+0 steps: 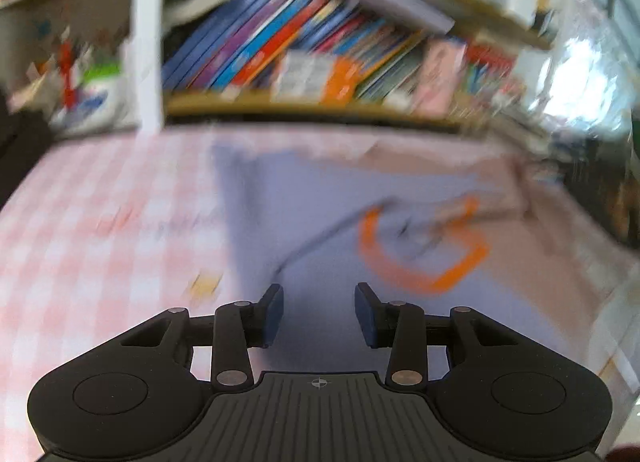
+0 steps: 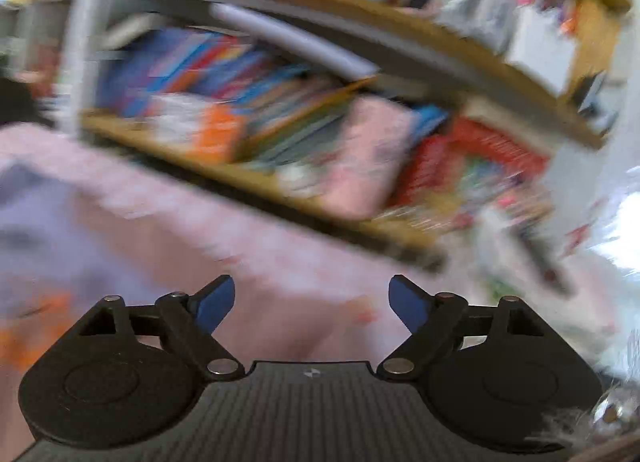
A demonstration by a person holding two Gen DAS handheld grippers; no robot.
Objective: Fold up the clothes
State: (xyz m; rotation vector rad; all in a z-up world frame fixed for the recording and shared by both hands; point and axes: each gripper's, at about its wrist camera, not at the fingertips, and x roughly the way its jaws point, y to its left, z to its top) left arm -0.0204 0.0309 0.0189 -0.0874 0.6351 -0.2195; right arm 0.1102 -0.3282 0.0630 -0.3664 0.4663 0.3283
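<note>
The soft lilac shirt with an orange print (image 1: pixel 320 202) lay flat on the pink checked cloth (image 1: pixel 100 202). The left gripper (image 1: pixel 319 312) and right gripper (image 2: pixel 311 304) had fingers spread, holding nothing. The next fold probably needed 2 matching corner pinches.

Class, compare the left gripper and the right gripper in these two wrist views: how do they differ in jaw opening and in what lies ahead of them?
The left gripper has a narrower gap; the right gripper stands wider. The left gripper points over the lilac garment with its orange print; the right gripper points over the pink checked cloth, the garment off to its left. Shared: both are open, nothing between their blue pads, with the bookshelf beyond.
</note>
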